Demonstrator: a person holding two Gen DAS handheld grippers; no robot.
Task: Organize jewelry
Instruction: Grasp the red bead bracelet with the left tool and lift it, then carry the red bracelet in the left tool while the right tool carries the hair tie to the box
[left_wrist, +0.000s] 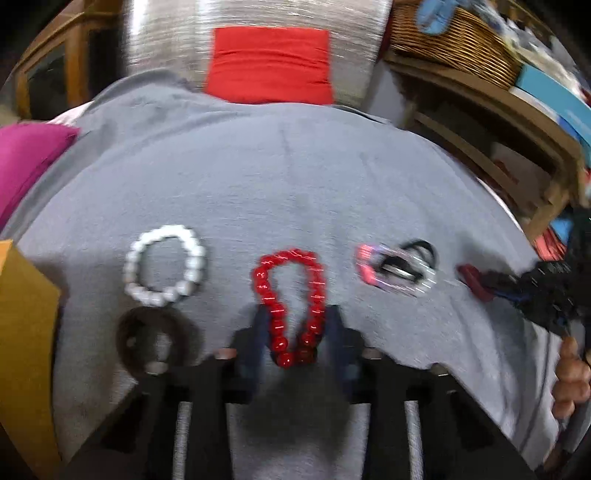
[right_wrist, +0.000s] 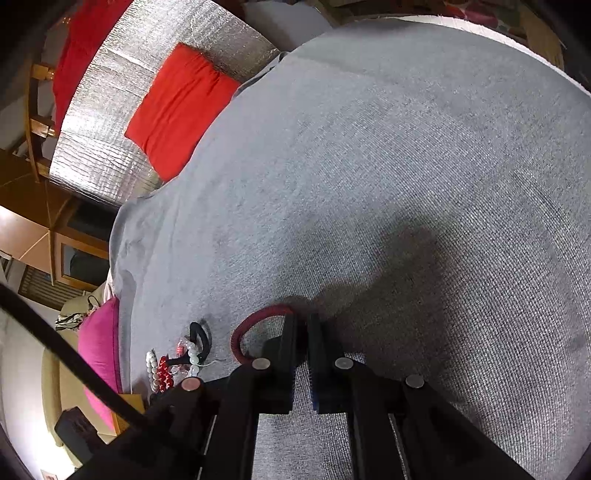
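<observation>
Blurring smears the clear-and-pink bracelet (left_wrist: 395, 267) and black loop (left_wrist: 421, 246), so their details stay unreadable. Left tool (left_wrist: 295, 334) stands wide, its fingers flanking the red bead bracelet (left_wrist: 291, 306) on the grey cloth (left_wrist: 295, 177); white pearl bracelet (left_wrist: 164, 264) and dark ring (left_wrist: 155, 338) lie beside. Right tool (right_wrist: 302, 332) pinches a maroon hair tie (right_wrist: 255, 325), partly hidden.

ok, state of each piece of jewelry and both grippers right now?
left gripper: open, fingers either side of the red bead bracelet
red bead bracelet: flat on the grey cloth, pinched into a teardrop, not lifted
white bead bracelet: flat, round, untouched
dark ring: flat, untouched
right gripper: shut on the dark red hair tie
pile of mixed pieces: blurred, tangled
</observation>
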